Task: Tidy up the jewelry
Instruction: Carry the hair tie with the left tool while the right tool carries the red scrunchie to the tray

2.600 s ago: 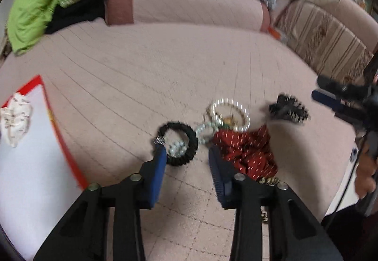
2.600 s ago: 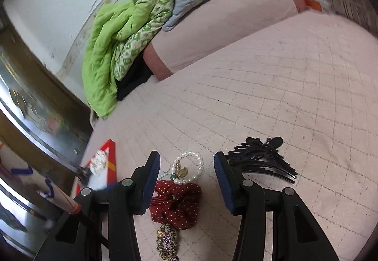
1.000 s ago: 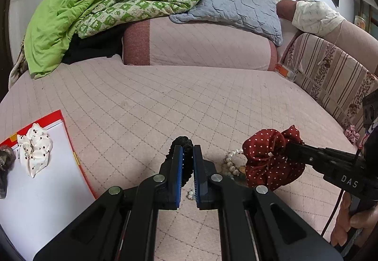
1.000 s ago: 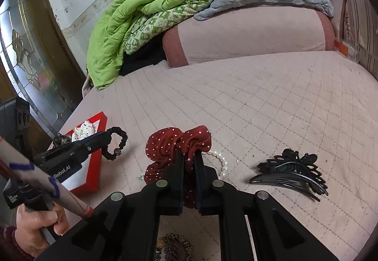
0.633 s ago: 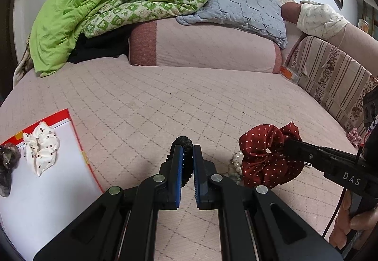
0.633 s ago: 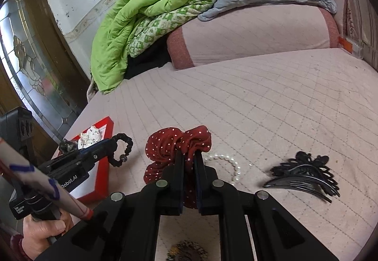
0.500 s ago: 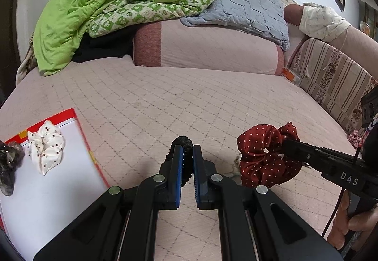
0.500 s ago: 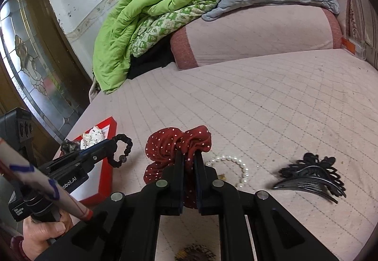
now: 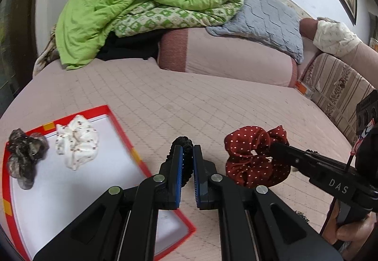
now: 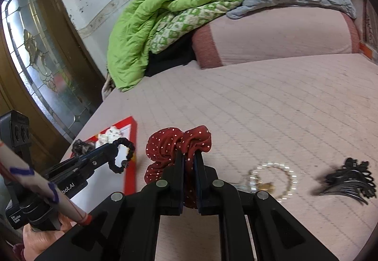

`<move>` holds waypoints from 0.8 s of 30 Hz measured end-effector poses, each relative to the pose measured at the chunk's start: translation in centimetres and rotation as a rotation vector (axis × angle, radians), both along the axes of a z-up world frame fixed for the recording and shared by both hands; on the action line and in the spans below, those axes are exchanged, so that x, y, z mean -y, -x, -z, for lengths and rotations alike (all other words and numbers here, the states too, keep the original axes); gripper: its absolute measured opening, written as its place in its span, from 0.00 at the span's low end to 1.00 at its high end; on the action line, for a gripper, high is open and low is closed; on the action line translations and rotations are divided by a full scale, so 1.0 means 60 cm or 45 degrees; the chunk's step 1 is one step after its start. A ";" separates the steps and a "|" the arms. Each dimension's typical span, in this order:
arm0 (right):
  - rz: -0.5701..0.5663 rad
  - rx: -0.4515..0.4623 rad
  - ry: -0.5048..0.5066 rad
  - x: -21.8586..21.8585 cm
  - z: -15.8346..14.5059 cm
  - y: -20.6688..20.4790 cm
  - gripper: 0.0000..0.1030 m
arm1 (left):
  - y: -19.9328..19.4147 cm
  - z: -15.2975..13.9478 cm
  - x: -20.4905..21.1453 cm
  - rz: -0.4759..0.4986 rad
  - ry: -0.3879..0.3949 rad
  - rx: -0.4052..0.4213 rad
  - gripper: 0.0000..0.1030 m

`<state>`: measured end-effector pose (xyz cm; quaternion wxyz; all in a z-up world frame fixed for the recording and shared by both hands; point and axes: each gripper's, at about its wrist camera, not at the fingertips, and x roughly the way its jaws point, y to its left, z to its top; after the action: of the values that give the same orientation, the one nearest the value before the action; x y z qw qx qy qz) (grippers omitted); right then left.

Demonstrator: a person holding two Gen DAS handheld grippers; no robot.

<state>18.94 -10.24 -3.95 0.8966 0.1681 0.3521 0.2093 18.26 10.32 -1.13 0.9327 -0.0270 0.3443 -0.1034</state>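
My left gripper (image 9: 187,154) is shut on a black beaded hair tie (image 9: 183,143) and holds it above the right edge of the red-rimmed white tray (image 9: 132,145). The same black hair tie (image 10: 122,154) hangs from the left gripper's tip in the right wrist view. My right gripper (image 10: 188,154) is shut on a dark red white-dotted scrunchie (image 10: 165,145), lifted off the bed; in the left wrist view that red scrunchie (image 9: 250,159) hangs to the right of my left gripper. A white scrunchie (image 9: 76,140) and a dark mottled scrunchie (image 9: 22,154) lie in the tray.
A pearl bracelet (image 10: 271,178) and a black hair comb clip (image 10: 347,180) lie on the pink quilted bed (image 9: 200,100) at the right. A green quilt (image 9: 132,6), grey pillow (image 9: 267,15) and pink bolster (image 9: 231,55) line the back. A glass door (image 10: 42,60) stands left.
Both grippers have carried their hair ties leftward toward the tray, which now fills more of the left wrist view. The pearl bracelet and black clip have slid right in the right wrist view.
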 end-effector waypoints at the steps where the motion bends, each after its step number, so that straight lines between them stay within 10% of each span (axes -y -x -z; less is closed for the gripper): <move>1: -0.010 0.003 -0.003 -0.011 -0.001 -0.001 0.08 | 0.002 -0.001 -0.007 -0.010 0.004 0.002 0.08; 24: -0.284 -0.021 -0.031 -0.236 -0.010 -0.040 0.08 | 0.030 -0.001 -0.222 -0.378 0.064 -0.026 0.08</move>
<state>21.32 3.90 -3.33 0.8627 0.1405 0.3733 0.3108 16.45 23.63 -1.08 0.9333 -0.1020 0.3432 0.0272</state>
